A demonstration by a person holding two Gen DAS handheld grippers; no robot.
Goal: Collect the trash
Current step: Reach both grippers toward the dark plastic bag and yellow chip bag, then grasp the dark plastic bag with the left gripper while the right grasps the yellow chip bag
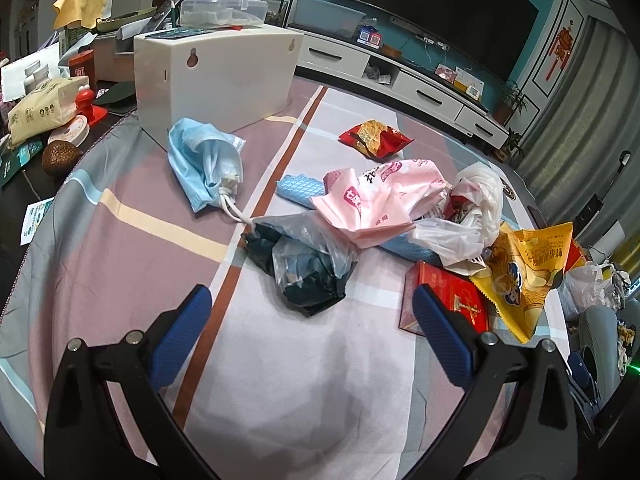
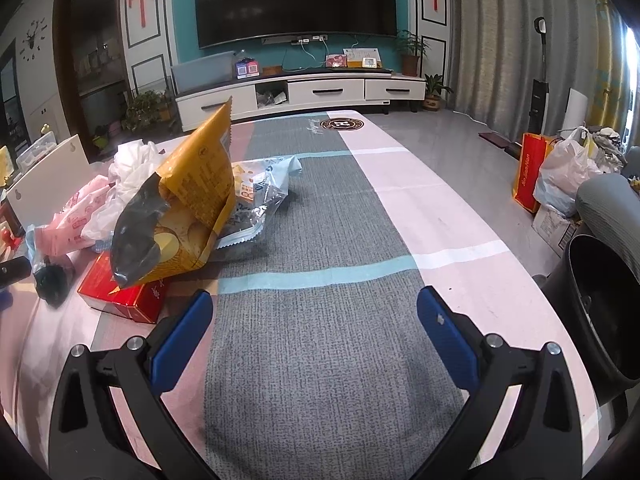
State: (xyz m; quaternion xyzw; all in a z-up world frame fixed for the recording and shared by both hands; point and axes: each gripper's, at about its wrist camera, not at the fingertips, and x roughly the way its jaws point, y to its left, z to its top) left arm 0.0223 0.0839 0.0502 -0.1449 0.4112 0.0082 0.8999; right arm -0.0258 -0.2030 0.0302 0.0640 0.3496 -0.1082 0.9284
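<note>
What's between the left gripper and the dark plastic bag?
Nothing: in the left wrist view only bare striped tablecloth lies between the open left gripper and the dark plastic bag.

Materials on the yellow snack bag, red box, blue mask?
Yellow snack bag: glossy printed plastic film, likely foil-lined; stiff creases, serrated edge. Red box: coated cardboard, apparently; sharp corners, slight sheen. Blue face mask: matte nonwoven fabric, soft folds, white elastic loops.

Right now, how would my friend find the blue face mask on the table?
Start at the big white box at the far end of the striped tablecloth. The crumpled blue face mask lies right against its front. It's the only light blue cloth thing with white ear loops.
</note>
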